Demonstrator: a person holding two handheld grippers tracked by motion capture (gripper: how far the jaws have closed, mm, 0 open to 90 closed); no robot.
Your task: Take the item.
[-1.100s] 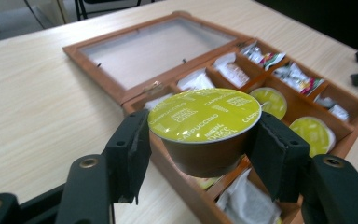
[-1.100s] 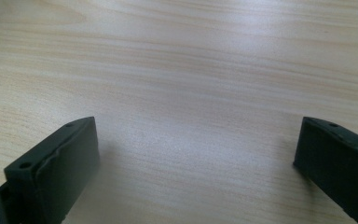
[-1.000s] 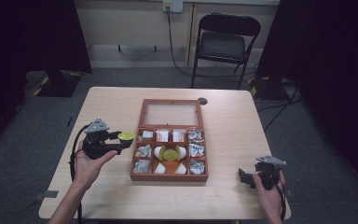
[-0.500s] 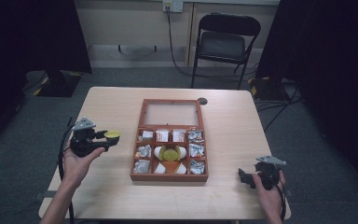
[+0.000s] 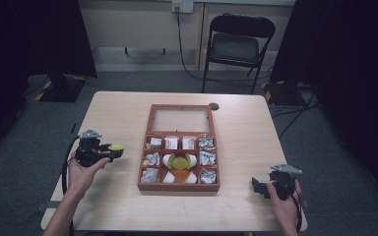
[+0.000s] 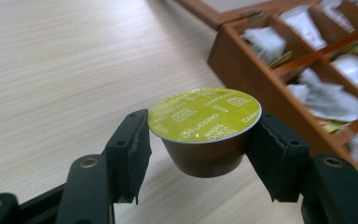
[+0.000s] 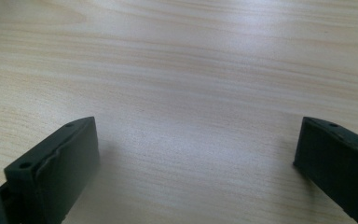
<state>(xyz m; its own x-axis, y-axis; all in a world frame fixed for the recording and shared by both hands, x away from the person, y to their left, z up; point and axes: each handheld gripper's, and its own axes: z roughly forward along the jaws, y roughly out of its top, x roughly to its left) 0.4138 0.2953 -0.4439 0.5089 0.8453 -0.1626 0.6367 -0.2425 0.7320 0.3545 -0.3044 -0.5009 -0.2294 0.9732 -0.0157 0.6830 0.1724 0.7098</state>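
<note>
the left gripper (image 6: 198, 140) pinches a small brown coffee capsule with a yellow-green foil lid (image 6: 204, 122) by its sides, held clear above the pale wooden table (image 5: 118, 113) left of the open reddish-brown wooden compartment box (image 5: 178, 186). the lid reads "cappuccino" over and over in white. the box's cells hold white sachets (image 5: 152, 159) and, in the middle one, another yellow-lidded capsule (image 5: 179, 161). the right gripper (image 5: 262, 186) rests near the table's right front corner, jaws spread wide over bare wood. a black folding chair (image 5: 236, 44) stands beyond the table.
</note>
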